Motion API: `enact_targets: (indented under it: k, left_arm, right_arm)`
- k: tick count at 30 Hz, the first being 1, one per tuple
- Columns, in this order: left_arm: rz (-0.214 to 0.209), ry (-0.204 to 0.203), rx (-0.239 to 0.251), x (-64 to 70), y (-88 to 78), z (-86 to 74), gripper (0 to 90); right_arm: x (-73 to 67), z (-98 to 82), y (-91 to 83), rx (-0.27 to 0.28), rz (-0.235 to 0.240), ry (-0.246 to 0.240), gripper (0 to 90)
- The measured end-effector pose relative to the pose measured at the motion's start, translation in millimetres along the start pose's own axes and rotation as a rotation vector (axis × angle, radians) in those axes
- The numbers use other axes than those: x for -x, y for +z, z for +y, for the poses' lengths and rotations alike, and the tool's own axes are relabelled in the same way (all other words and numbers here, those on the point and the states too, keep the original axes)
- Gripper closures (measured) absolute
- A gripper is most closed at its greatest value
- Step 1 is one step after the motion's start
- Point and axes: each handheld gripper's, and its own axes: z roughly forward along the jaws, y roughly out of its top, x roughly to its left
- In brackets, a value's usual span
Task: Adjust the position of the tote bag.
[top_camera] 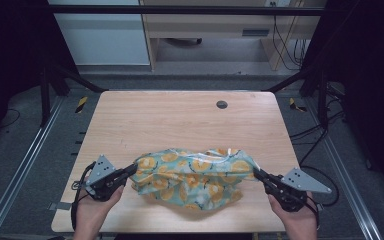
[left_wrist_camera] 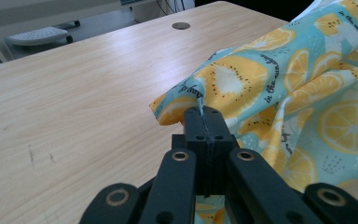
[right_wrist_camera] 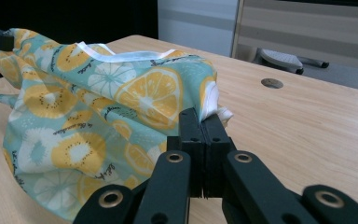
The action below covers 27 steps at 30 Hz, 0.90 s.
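Pale wooden worktop [top_camera: 180, 120], round grommet hole [top_camera: 222, 104] near far edge; grey floor, dark surrounds. Left tongs [top_camera: 132, 169] and right tongs [top_camera: 256, 173] both clenched on citrus-print cloth [top_camera: 192, 177].

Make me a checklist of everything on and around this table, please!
Surface: wooden table, bare apart from the cloth; round hole near the far edge.
Job's things: citrus-print cloth, bunched, held up at both ends.
Clutter: nothing seen.
Grippers: left gripper shut on the cloth's left end; right gripper shut on its right end.
Cables: one trails from each gripper; more lie on the floor at right.
Surroundings: metal rails, desk behind.
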Motion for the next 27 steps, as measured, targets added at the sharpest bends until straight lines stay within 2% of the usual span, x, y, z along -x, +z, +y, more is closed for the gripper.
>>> enact_targets:
  k: [8, 12, 16, 18, 27]
  left_arm:
    - [-0.033, -0.01, 0.008, 5.5, -14.9, -12.3, 90.0]
    - [-0.064, -0.016, -0.018, 7.2, -16.2, -20.8, 90.0]
    - [-0.108, -0.03, -0.07, 7.8, -12.3, -32.3, 90.0]
    - [-0.119, -0.022, -0.101, 8.8, -9.1, -36.3, 90.0]
    - [-0.13, 0.044, -0.227, 16.7, 6.5, -43.9, 90.0]
  right_arm:
    - [-6.1, -8.0, -6.4, -0.011, 0.032, -0.011, 89.6]
    - [-8.4, -13.1, -8.5, -0.039, 0.047, -0.026, 89.6]
    - [-8.1, -20.2, -9.4, -0.071, 0.076, -0.044, 89.6]
    - [-7.1, -25.1, -8.2, -0.099, 0.09, -0.052, 89.6]
    - [-5.9, -35.8, 2.1, -0.215, 0.111, -0.086, 89.6]
